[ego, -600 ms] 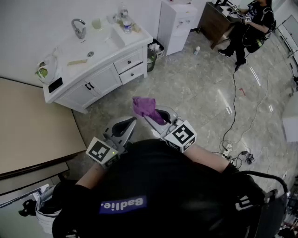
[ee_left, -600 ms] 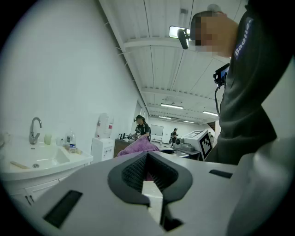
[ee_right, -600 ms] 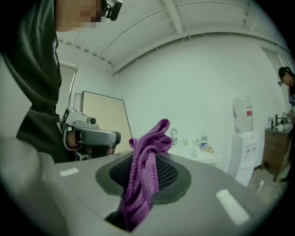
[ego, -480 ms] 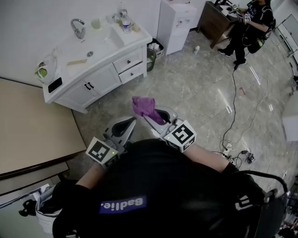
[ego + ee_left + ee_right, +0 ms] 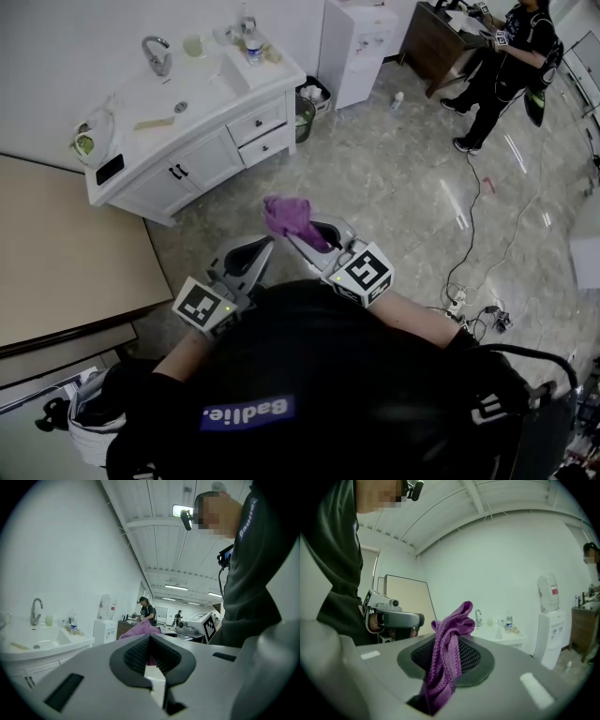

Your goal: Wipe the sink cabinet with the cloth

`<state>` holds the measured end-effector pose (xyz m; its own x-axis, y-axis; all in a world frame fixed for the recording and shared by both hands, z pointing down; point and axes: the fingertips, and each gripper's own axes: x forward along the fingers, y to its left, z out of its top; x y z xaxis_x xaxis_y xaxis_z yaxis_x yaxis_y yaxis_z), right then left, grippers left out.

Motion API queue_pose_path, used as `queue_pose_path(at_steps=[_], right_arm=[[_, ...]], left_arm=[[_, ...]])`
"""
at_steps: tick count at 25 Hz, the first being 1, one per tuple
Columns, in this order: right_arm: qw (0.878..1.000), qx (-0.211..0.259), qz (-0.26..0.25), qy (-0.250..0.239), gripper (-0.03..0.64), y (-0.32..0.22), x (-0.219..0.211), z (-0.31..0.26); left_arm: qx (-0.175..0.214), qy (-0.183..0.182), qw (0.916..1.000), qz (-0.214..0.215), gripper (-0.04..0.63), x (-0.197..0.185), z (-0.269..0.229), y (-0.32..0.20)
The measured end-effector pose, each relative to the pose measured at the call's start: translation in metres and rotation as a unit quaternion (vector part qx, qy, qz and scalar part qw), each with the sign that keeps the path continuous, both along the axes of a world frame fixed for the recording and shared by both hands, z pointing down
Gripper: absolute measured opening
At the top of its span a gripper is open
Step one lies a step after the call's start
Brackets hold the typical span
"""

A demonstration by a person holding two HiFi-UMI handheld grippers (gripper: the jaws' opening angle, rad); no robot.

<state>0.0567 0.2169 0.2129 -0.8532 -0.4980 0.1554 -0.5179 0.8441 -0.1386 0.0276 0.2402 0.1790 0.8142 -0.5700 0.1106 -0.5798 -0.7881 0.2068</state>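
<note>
While the person is standing on the tiled floor (image 5: 394, 178) well apart from the sink cabinet (image 5: 202, 155), both claws are pointing out in front of the body.

- Right claw (image 5: 306, 232): its jaws are clamping the cloth (image 5: 289, 215). The cloth is purple and bunched, rising above the pads with a tail hanging below them. It is being held in the air, well apart from the cabinet and touching nothing but the claw.
- Left claw (image 5: 262, 247): its pads are meeting at the tips and gripping nothing. It is hanging just beside the right claw, on the side nearer the cabinet.
- Counter (image 5: 220, 89), on top of the cabinet: it is carrying a tap (image 5: 157, 54), a cup (image 5: 194, 45), a bottle (image 5: 255, 47) and a black phone (image 5: 110, 171).
- Bin (image 5: 305, 117): it is sitting on the floor against the cabinet's far end.
- Second person (image 5: 506, 56): this person is standing at a brown desk (image 5: 431, 37), well beyond the cabinet.
</note>
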Motion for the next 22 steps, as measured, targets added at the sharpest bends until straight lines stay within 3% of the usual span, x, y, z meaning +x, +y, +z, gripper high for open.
queue_pose_path(at_steps=[15, 22], right_arm=[[0.999, -0.022, -0.031, -0.006, 0.084, -0.026, 0.032, 0.021], [0.999, -0.025, -0.031, -0.003, 0.084, -0.056, 0.017, 0.033]], left_arm=[[-0.003, 0.003, 0.9984, -0.057, -0.011, 0.027, 0.011, -0.022], [0.004, 0.002, 0.9975, -0.071, -0.011, 0.005, 0.016, -0.048]])
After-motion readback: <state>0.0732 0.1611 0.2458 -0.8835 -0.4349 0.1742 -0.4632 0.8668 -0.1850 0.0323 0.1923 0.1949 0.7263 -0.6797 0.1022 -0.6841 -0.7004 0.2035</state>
